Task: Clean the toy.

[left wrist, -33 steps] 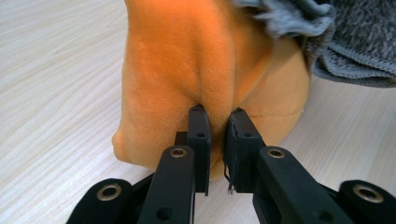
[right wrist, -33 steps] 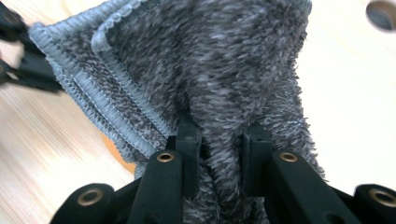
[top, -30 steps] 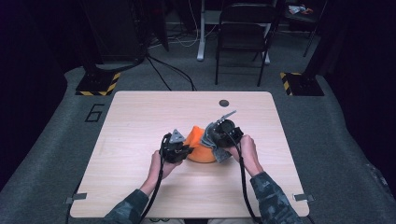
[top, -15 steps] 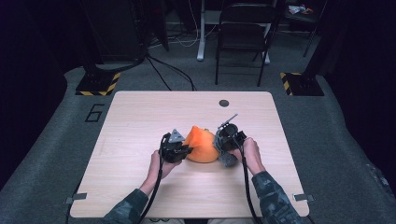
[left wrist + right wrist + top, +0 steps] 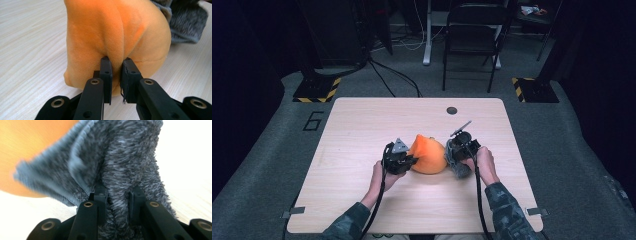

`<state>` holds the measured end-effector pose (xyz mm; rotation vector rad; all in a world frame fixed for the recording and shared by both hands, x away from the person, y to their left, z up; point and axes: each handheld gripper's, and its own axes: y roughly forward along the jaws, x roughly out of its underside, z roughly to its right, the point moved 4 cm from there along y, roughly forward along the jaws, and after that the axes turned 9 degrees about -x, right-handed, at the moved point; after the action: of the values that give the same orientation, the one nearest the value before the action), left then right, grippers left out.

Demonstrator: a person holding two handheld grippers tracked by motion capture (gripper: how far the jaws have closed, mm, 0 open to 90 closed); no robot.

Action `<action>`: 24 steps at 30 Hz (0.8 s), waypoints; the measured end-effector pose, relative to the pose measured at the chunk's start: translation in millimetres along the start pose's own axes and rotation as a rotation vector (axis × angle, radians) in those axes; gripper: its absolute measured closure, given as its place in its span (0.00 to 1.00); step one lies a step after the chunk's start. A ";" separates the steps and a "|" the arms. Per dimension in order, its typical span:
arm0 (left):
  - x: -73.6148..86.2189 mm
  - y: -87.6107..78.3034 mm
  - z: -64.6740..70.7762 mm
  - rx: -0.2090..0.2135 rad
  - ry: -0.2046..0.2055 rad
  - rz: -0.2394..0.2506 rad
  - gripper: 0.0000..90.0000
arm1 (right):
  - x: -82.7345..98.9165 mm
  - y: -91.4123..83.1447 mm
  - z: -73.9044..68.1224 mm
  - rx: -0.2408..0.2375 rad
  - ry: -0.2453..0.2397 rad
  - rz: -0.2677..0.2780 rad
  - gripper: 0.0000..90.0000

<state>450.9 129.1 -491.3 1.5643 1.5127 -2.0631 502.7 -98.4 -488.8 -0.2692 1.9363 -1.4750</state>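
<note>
Here, no readable label on either item, left gripper (image 5: 116,68) clamped on a fold of orange plush (image 5: 117,37) standing up beyond its jaws, right gripper (image 5: 116,192) pinching grey fuzzy fabric (image 5: 120,157) between its jaws, fabric running up and away from them, both items resting on the table (image 5: 362,125).

A lab or studio set up for recording

Dark curtains, grey carpet, hazard-striped floor plates (image 5: 317,91), loose cables (image 5: 394,75), a folding chair (image 5: 472,40) behind one bare wooden tabletop (image 5: 362,125).

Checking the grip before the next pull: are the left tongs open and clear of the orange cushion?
No, the left tongs are pinching a fold of the orange cushion.
</note>
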 end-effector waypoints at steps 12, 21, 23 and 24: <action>-3.0 -2.0 7.5 0.006 0.038 0.011 0.89 | -22.3 -52.4 -34.9 -0.020 -0.106 0.218 0.81; -4.2 -2.1 16.9 0.019 0.098 0.002 0.89 | -31.5 -51.1 -64.4 -0.023 -0.195 0.291 0.80; -3.6 -1.5 17.5 0.022 0.096 -0.001 0.89 | -31.3 -45.0 -65.8 -0.007 -0.211 0.279 0.80; -3.5 -1.3 17.3 0.022 0.095 -0.001 0.89 | -31.0 -41.6 -66.4 0.004 -0.209 0.285 0.80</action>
<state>440.6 115.0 -488.5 1.6921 1.5262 -2.0397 475.0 -44.4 -430.3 -0.1326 1.7241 -1.2148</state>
